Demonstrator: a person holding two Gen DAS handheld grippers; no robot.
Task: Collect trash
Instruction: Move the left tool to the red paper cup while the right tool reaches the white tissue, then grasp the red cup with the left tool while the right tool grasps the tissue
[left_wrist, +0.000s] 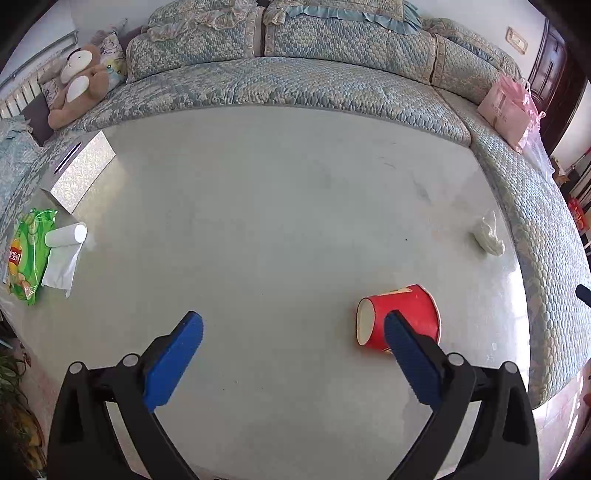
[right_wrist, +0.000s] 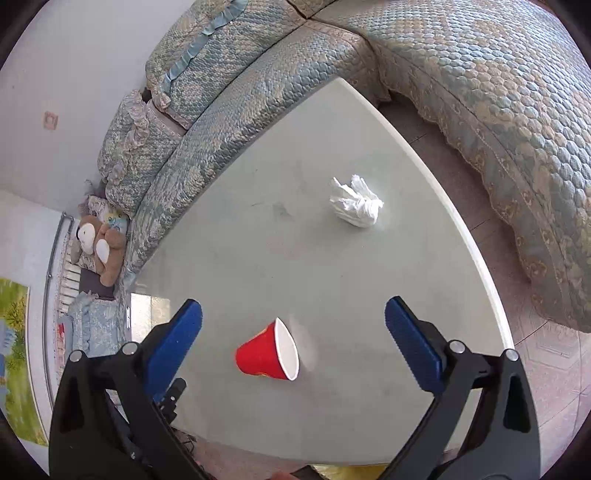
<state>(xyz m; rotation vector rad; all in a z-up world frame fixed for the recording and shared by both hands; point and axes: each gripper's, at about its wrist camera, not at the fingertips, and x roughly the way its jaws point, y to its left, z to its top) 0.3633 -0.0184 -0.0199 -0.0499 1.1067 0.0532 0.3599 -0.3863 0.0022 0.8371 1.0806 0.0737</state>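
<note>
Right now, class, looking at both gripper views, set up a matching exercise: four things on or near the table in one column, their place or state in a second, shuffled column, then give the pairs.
Things:
1. red paper cup
2. crumpled white tissue
3. teddy bear
4. green chip bag

Place or state:
A. sitting on the sofa
B. lying on its side on the table
C. flat at the table's edge beside a tissue roll
D. balled up near the table's far corner

Pairs: 1-B, 2-D, 3-A, 4-C
</note>
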